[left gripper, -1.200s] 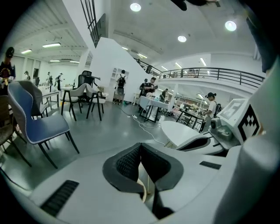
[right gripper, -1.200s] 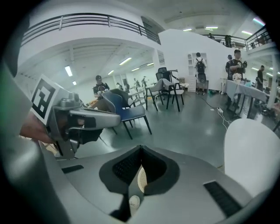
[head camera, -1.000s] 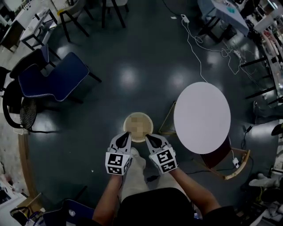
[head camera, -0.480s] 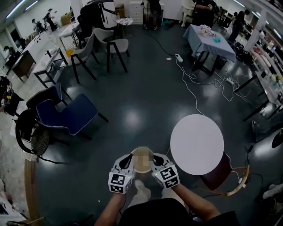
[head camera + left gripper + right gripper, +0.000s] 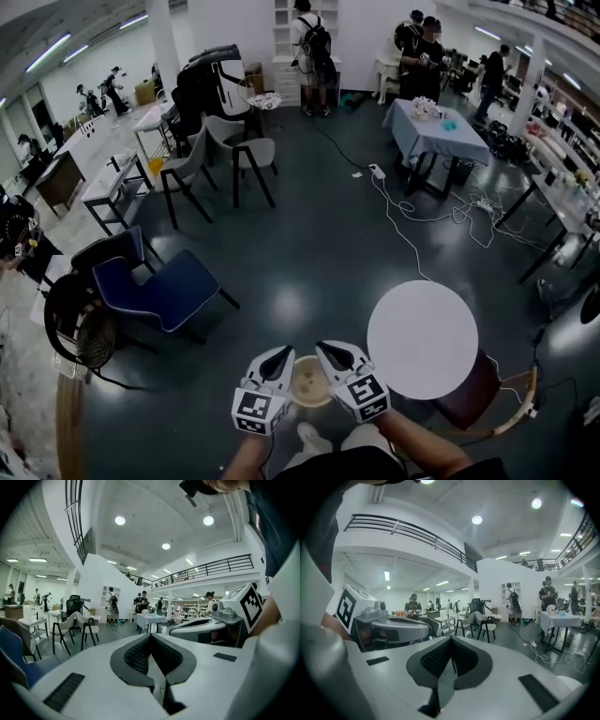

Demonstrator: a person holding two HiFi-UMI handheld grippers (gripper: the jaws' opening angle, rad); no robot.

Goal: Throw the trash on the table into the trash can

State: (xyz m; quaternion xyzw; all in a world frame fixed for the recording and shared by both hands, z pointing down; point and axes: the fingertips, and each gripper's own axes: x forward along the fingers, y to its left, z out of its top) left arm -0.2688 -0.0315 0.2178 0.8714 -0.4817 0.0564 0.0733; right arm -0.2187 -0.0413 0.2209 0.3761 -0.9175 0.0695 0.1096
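In the head view a round beige trash can (image 5: 309,382) stands on the dark floor just in front of me, its inside blurred. My left gripper (image 5: 281,354) and right gripper (image 5: 325,349) hover side by side over its near rim, both shut with nothing between the pads. The round white table (image 5: 422,339) stands to the right of the can, and its top shows nothing on it. In the left gripper view the jaws (image 5: 151,637) are pressed together and point level into the room; the right gripper view shows the same (image 5: 451,639).
A blue chair (image 5: 164,286) and a black mesh chair (image 5: 80,328) stand to the left. Grey chairs (image 5: 234,155) and a cloth-covered table (image 5: 433,131) lie farther off. A white cable (image 5: 403,220) runs across the floor. A wooden chair (image 5: 497,403) sits under the round table. Several people stand at the back.
The head view has tilted up from the floor, so more of the room shows. The can and both grippers now sit lower in the frame. Both grippers stay shut.
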